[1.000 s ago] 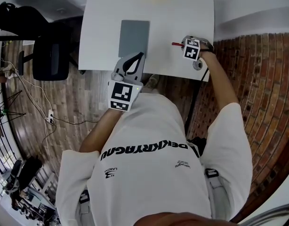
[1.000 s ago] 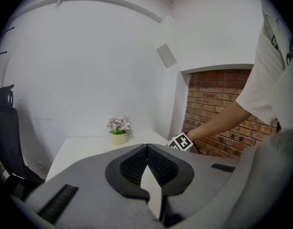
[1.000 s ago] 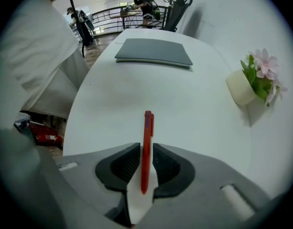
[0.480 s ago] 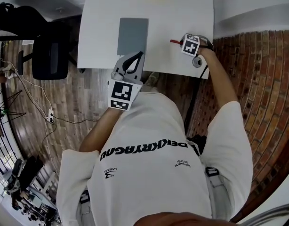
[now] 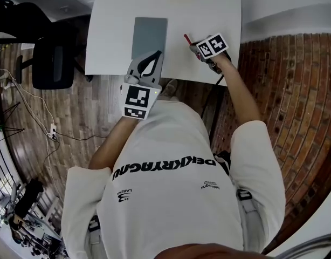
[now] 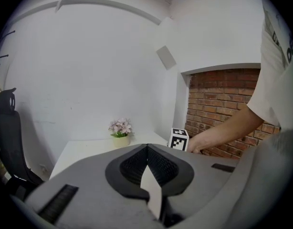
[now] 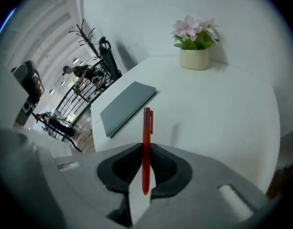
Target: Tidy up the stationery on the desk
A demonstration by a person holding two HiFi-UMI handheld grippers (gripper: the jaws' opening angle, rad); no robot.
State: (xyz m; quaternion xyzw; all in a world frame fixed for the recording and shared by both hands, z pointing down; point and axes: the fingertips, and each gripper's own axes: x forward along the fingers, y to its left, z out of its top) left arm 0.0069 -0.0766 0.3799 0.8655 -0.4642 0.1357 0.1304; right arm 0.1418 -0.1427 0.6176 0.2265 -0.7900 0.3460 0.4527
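Red pen [image 7: 146, 142]: standing upright between the jaws, being pinched low on its barrel, clip end pointing out over the desk.
Right claw [image 7: 145, 173]: having just been closing, now pressing both pads on the pen and carrying it.
Just changed: pen lying flat near the desk's right edge a second ago, now hanging clear of the surface and throwing a faint shadow on it; claw now sitting rolled over, higher, and further in toward the notebook.
Left claw [image 6: 147, 151]: jaws resting together with nothing between them, hovering at the near edge of the desk, keeping where it was.
Notebook [image 5: 150, 35]: grey, lying closed in the middle of the desk, just beyond the left claw, near the pen but apart from it.
Desk [image 5: 109, 31]: white, otherwise bearing only a flower pot [image 7: 194, 58] at the far edge.
Meaning for the task: pick-up looking done; carrying and setting down probably coming next, perhaps beside or on the notebook, no pen holder showing anywhere.
Risk: thin barrel gripped near one end, possibly swinging or slipping while travelling.
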